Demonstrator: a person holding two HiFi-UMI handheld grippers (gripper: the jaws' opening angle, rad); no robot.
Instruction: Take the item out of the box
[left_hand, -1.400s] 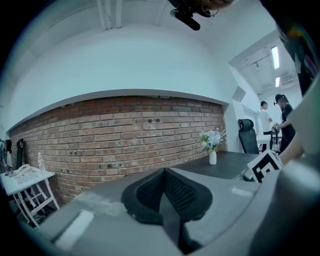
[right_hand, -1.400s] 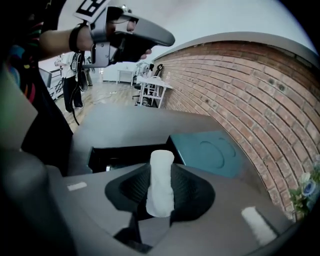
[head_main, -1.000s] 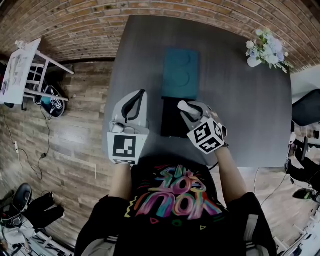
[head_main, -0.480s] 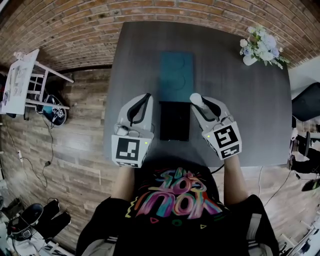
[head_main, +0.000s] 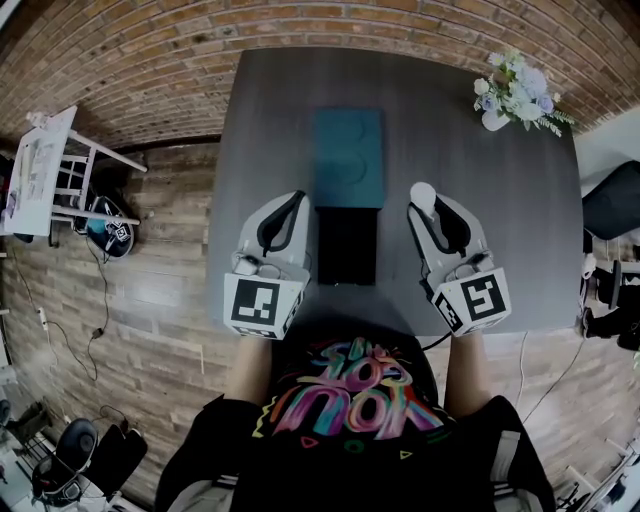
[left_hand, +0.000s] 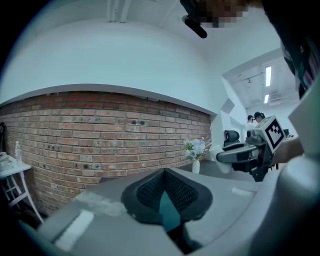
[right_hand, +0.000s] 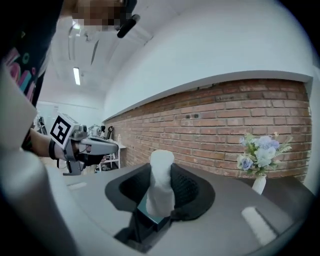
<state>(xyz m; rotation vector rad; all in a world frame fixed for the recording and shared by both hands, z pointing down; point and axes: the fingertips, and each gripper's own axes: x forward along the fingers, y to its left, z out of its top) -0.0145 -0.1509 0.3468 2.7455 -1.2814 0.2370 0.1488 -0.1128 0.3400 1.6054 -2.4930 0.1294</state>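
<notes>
Item (right_hand: 161, 182) is hanging pinched in the right tool (head_main: 428, 205) just right of the box (head_main: 347, 245), risking slipping if that end-on pinch is loosening, while the left tool (head_main: 292, 198) is hovering pressed together.

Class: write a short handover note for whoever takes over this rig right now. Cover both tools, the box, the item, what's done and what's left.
Left tool: shut, empty, beside the black box on its left.
Right tool: shut on the white item, held to the box's right, clear of it.
Box sits on the table; a teal piece lies just beyond it.
Done: item out.
Left: probably set it down.
</notes>
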